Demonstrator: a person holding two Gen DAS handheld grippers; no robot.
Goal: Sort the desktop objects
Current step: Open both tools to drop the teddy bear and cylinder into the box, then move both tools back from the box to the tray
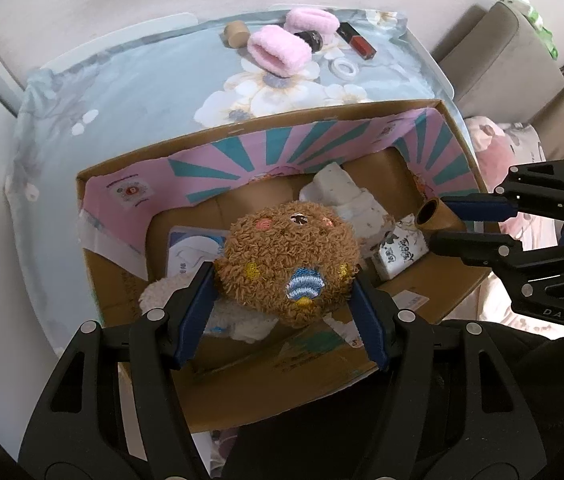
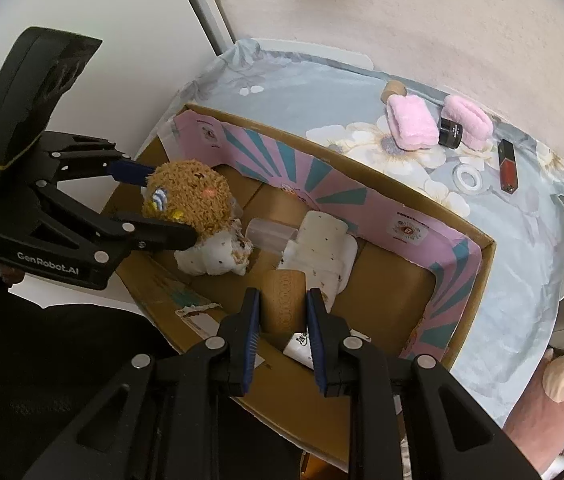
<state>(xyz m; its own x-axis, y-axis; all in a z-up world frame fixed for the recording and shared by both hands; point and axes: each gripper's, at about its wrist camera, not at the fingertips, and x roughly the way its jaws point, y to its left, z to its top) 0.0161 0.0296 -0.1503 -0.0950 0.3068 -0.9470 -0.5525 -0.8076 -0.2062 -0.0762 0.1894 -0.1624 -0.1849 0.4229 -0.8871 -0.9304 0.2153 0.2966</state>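
Note:
My left gripper [image 1: 282, 276] is shut on a brown plush toy [image 1: 289, 252] with an embroidered blue shell, holding it just above the inside of a cardboard box [image 1: 321, 116] with pink and teal lining. Seen from the right wrist view, the left gripper [image 2: 170, 204] clamps the plush toy [image 2: 194, 196] at the box's [image 2: 361, 168] left end. My right gripper [image 2: 283, 294] is shut on a brown tube [image 2: 283, 300] over the near right part of the box. In the left wrist view, that right gripper [image 1: 439, 220] and tube [image 1: 435, 216] are at the right.
In the box lie white dotted cloth pieces [image 1: 345, 192], a tissue pack [image 1: 399, 252] and a clear cup [image 2: 272, 236]. On the floral tablecloth behind it are two pink wristbands [image 1: 278, 50], a black jar [image 1: 311, 38], a red lipstick [image 1: 357, 40], a small wooden cylinder [image 1: 236, 32] and a white ring [image 1: 343, 67].

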